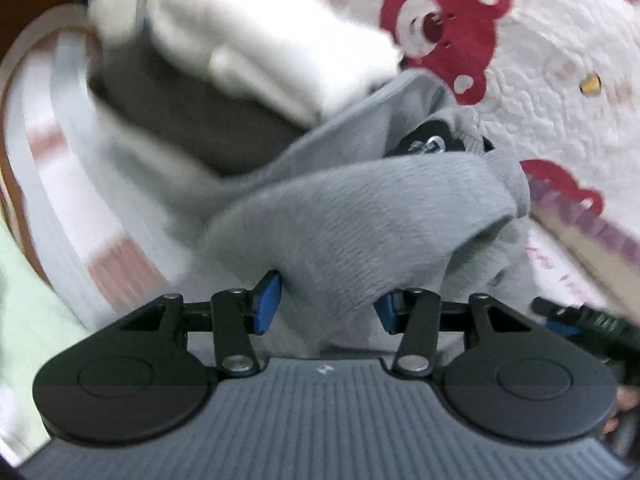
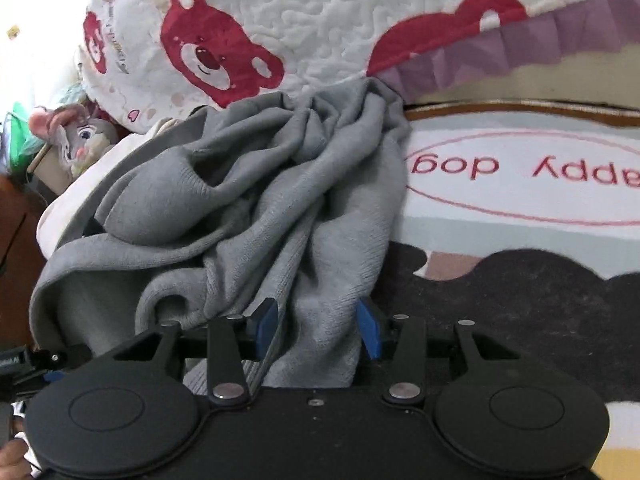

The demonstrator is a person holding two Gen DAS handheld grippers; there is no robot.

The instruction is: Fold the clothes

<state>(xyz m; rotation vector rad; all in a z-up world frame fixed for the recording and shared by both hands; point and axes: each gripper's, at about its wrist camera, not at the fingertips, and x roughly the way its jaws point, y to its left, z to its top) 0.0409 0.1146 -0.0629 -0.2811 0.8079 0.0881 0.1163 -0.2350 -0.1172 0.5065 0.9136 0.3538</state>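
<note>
A grey knit garment (image 1: pixel 360 208) hangs bunched in front of me, with a black label (image 1: pixel 432 140) showing at its neck. My left gripper (image 1: pixel 326 306) is shut on a thick fold of it, and cloth fills the gap between the blue pads (image 1: pixel 268 300). In the right wrist view the same grey garment (image 2: pixel 248 200) drapes in deep folds down from the bed edge. My right gripper (image 2: pixel 318 326) is shut on its lower hem. The two grippers are close side by side.
A white quilt with red bears (image 2: pixel 320 20) and a purple frill lies behind. A blurred white garment (image 1: pixel 248 40) and a dark one (image 1: pixel 192 120) sit at the left. A "happy dog" rug (image 2: pixel 520 184) covers the floor; a plush toy (image 2: pixel 76 136) is far left.
</note>
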